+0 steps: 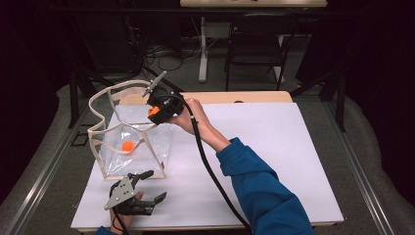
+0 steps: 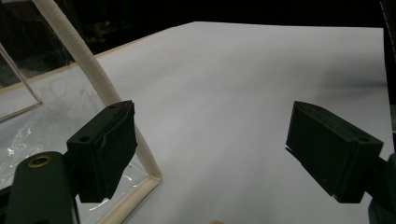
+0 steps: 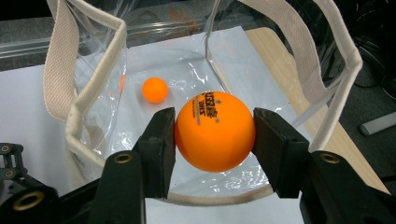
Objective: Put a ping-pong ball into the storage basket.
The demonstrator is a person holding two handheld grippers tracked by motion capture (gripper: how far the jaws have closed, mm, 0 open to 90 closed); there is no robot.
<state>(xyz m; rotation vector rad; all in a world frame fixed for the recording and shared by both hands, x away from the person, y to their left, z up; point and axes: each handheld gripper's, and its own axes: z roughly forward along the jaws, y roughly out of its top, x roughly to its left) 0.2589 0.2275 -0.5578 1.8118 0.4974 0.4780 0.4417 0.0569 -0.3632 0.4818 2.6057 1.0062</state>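
Observation:
A clear plastic tote bag [image 1: 110, 161] with cream webbing trim stands open at the left of the white table top [image 1: 274, 156]. One orange ball [image 1: 128, 145] lies on its bottom. My right gripper [image 1: 154, 111] hovers over the bag's far rim, shut on a second orange ball [image 3: 215, 131] with black print. From the right gripper view, the loose ball [image 3: 155, 89] lies below and beyond the held one, inside the bag's rim [image 3: 70, 126]. My left gripper [image 1: 152, 186] rests by the bag's near corner, open with nothing between its fingers [image 2: 105, 149]; the bag's trim [image 2: 100, 79] runs just left of it.
The bag's cream handles [image 1: 105, 93] stick up around the right gripper. A black cable [image 1: 210, 171] trails from it across the table toward the front edge. A dark chair [image 1: 254, 44] and a table leg [image 1: 202, 49] stand beyond the far edge.

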